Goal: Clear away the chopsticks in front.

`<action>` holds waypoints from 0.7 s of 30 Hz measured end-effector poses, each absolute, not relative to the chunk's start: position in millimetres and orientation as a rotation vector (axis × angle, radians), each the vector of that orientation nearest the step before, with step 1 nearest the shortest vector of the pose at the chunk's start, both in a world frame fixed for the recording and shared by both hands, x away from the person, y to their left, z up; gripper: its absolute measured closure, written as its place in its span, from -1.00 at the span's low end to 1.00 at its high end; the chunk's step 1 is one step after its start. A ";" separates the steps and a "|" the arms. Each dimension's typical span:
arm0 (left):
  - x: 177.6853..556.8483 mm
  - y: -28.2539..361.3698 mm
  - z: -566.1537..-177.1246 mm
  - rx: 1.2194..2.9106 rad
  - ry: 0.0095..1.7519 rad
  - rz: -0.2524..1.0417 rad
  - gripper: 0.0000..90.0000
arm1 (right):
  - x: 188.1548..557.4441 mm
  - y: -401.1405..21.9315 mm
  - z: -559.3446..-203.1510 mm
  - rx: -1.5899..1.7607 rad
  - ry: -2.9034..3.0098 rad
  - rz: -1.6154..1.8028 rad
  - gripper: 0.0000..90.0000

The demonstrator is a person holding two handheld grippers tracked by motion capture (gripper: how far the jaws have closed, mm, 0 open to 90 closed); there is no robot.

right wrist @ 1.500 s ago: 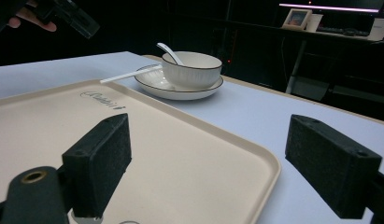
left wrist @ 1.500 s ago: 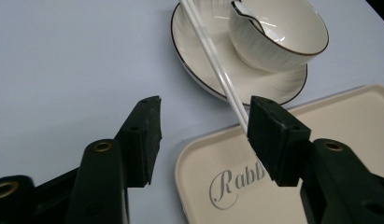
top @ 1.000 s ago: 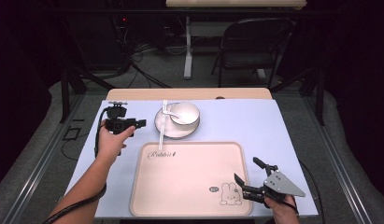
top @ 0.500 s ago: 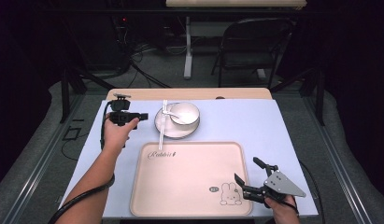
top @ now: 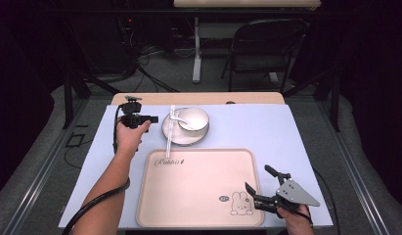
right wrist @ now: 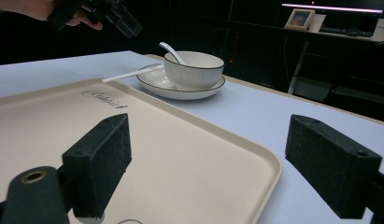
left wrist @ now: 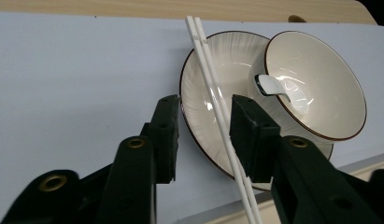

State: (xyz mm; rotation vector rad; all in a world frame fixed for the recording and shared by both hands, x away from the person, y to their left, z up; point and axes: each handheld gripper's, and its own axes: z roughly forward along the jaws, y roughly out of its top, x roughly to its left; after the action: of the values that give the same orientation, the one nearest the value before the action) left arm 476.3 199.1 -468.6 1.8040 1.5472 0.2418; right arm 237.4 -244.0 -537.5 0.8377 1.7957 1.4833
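Left hand-held gripper (left wrist: 201, 135) jaws just closing around the white chopsticks (left wrist: 217, 107) on the plate (left wrist: 203, 93), not yet pinched. Right hand-held gripper (top: 261, 187) wide open, empty, over the tray (top: 198, 196).

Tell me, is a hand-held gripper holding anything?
No. The left hand-held gripper straddles the chopsticks, pads not yet pressing. The right hand-held gripper is open.

two chopsticks (left wrist: 216, 100), one bowl (top: 193, 119), one plate (top: 170, 134), one spoon (left wrist: 273, 87), one tray (top: 198, 186)

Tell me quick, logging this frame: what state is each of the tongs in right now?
Left tongs: open, jaws just closing in around the white chopsticks on the plate, not yet pressing them.
Right tongs: open wide, holding nothing, above the tray.
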 end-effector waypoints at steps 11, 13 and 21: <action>485.4 190.6 -487.3 1.811 1.554 0.229 0.57 | 237.2 -244.1 -537.4 0.833 1.800 1.487 -0.69; 486.3 188.2 -491.9 1.819 1.555 0.223 0.57 | 237.2 -244.1 -537.3 0.830 1.800 1.488 -0.69; 491.6 178.4 -498.3 1.828 1.555 0.225 0.61 | 237.1 -243.9 -537.3 0.821 1.807 1.488 -0.69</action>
State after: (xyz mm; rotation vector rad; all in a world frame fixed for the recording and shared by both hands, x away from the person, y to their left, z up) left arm 491.6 178.4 -498.3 1.8280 1.5555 0.2249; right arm 237.1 -243.9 -537.3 0.8207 1.8065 1.4881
